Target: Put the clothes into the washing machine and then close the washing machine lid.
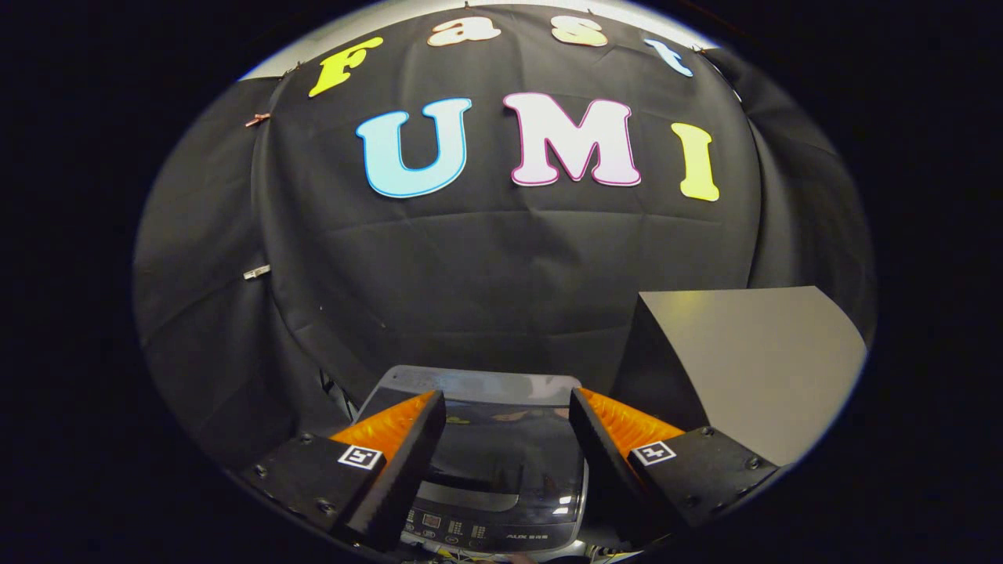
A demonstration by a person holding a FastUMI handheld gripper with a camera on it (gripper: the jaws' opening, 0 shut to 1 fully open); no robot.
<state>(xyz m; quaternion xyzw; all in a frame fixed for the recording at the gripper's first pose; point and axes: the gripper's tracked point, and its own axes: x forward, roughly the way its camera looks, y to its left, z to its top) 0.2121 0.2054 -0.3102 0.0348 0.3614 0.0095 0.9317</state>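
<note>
**Dim booth, shiny lid, bent edges**

The booth is dark. The black cloth wall soaks up most of the light, and only soft folds show on it. A pale strip glows above the cloth, so light seems to come from up high. The grey board is the brightest thing, with a faint yellow glow near its top corner. The washing machine lid is glossy and mirrors things like glass. The open gripper fingers look sharp. Straight lines curve near the rim, and the picture fades to dark there.
</note>
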